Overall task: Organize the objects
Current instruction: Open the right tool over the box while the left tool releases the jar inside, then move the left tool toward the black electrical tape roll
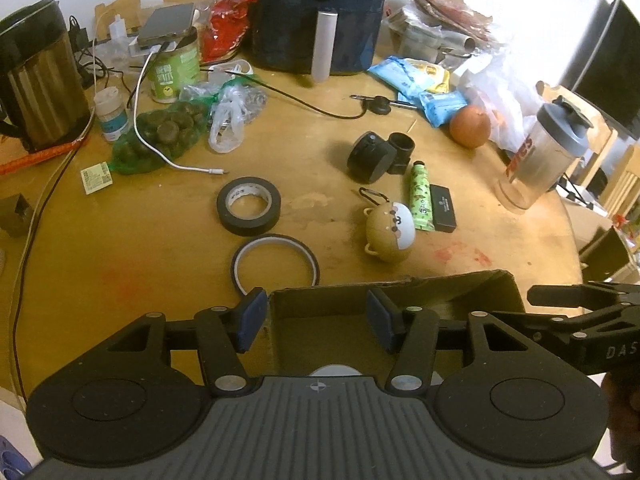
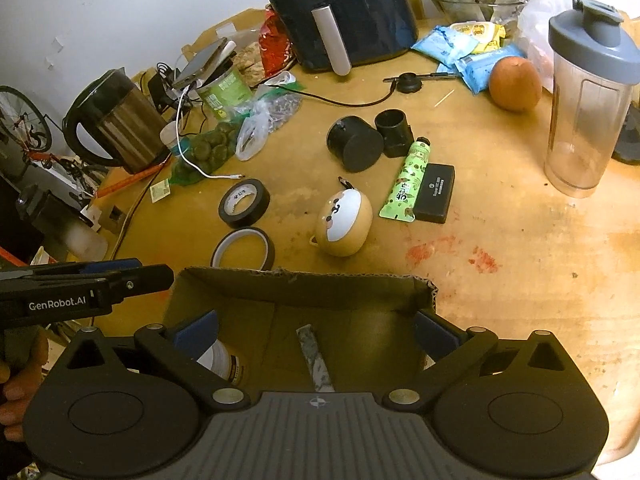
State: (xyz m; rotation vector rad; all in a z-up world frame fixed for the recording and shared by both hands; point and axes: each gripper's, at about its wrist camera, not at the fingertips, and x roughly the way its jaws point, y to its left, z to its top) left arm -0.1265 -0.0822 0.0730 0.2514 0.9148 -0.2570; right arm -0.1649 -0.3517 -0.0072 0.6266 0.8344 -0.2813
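Both tools hang over the cardboard box (image 2: 304,284), which serves as the landmark here. The left hand-held gripper (image 1: 316,320) is spread wide and empty over the box's left end; the right hand-held gripper (image 2: 316,332) is likewise spread and empty above the box's middle.

Inside the box lie a white jar (image 2: 220,360) at its left side and a thin grey strip (image 2: 316,356) on the bottom, so sorting looks begun but far from finished.

Beyond the box's far wall, on the surface (image 2: 520,264), wait the thin tape ring (image 2: 243,249), just beyond it the black tape roll (image 2: 244,203), the egg-shaped toy (image 2: 344,224), the green tube (image 2: 404,182) touching the black case (image 2: 434,192), and farther off the two black cylinders (image 2: 354,144). By my judgement, these loose items remain to be packed.
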